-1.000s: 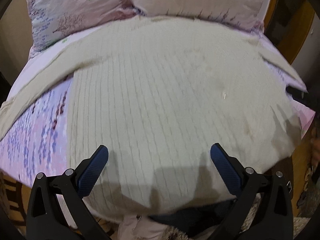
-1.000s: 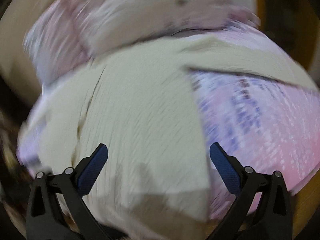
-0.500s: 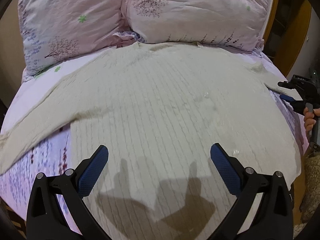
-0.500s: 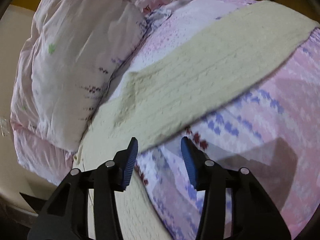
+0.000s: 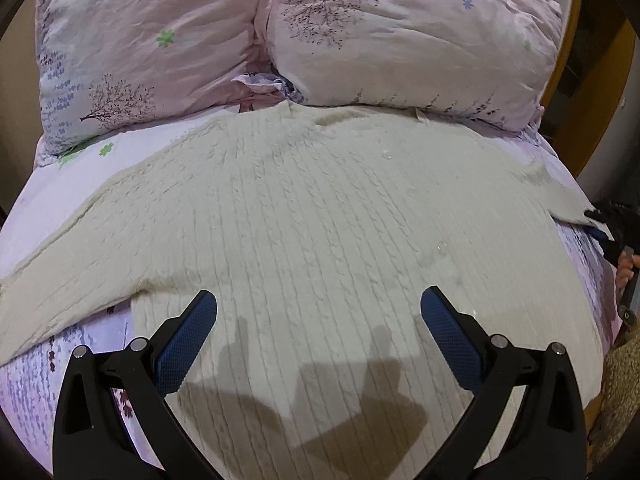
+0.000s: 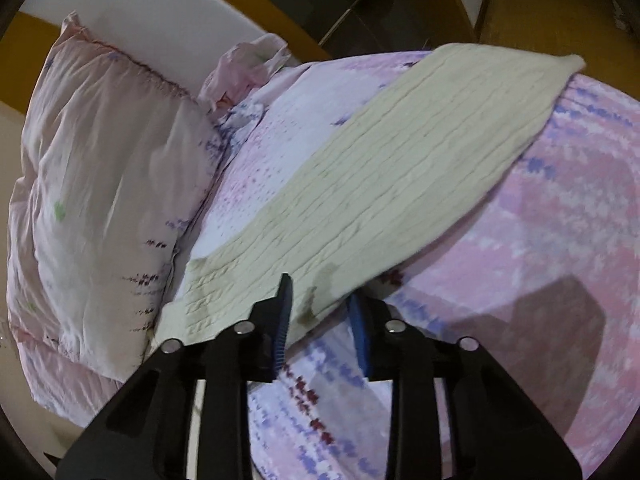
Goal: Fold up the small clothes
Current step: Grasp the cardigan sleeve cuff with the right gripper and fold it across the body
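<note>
A cream cable-knit sweater [image 5: 320,232] lies flat on the bed, collar toward the pillows, sleeves spread to both sides. My left gripper [image 5: 318,320] is open and empty, hovering above the sweater's lower body. My right gripper [image 6: 320,312] has its jaws narrowed around the lower edge of the right sleeve [image 6: 400,184], near the armpit; one pad lies on the sleeve and the other beneath it. The right gripper also shows at the right edge of the left wrist view [image 5: 612,228], at the sleeve.
Two pink floral pillows [image 5: 160,52] [image 5: 420,40] lie against the headboard behind the collar. The pink and purple bedsheet [image 6: 540,240] surrounds the sweater. A wooden bed frame [image 5: 576,80] runs along the right. The bed's right edge drops off near the sleeve.
My right gripper swung over to the right sleeve and narrowed its jaws around the sleeve's edge. My left gripper rose and tilted up, bringing the pillows into view.
</note>
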`<state>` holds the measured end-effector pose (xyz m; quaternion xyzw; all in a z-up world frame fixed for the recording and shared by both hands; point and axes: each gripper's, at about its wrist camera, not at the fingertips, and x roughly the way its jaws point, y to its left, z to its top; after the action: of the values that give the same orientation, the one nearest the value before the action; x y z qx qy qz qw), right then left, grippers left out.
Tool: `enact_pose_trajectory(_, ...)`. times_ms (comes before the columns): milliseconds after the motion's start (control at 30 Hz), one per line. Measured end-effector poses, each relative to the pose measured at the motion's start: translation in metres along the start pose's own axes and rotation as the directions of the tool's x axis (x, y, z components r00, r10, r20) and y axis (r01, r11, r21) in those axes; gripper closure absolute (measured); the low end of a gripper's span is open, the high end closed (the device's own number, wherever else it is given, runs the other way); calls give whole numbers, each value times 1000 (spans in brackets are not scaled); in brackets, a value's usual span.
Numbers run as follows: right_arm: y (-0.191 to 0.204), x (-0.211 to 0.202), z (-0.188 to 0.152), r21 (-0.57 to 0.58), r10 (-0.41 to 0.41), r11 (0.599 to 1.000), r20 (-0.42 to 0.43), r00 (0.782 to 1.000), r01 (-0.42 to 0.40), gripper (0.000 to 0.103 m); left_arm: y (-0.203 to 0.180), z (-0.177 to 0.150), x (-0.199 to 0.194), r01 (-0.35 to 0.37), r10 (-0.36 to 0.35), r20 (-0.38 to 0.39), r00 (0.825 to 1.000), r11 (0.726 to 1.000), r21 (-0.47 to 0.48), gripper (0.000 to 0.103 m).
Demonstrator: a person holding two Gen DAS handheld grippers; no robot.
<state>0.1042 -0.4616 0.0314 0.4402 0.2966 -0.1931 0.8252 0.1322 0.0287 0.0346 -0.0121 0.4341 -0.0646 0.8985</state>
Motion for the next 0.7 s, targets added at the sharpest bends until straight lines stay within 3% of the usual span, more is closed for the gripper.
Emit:
enact_pose_trajectory(67,-1,1,1,7,-12,1000,5,1000,11,86,2,2,3,-2,2,0,1000,1000,-7,1)
enact_pose_trajectory(300,-5,-8,2,1,-65,998,38,997,65,89,9,6,8,-10,10,3,1000,1000,-17,1)
enact_pose_trajectory(333,-2,-9,2,-13,-74,997,47,996,74,95,11,7,8,-12,12,1,1000,1000,-19,1)
enact_pose_trajectory(433,21,-17,1,-103,-82,990,98,992,92,98,15,8,9,14,-14,0,1000,1000,-27,1)
enact_pose_trajectory(567,76,-40,-14,-276,25,961,149,989,17,98,18,11,6,11,-11,16,1000,999,-37,1)
enact_pose_trajectory(700,134,-49,-58,-449,171,884,49,984,-131,98,21,13,6,30,-28,23,999,997,-68,1)
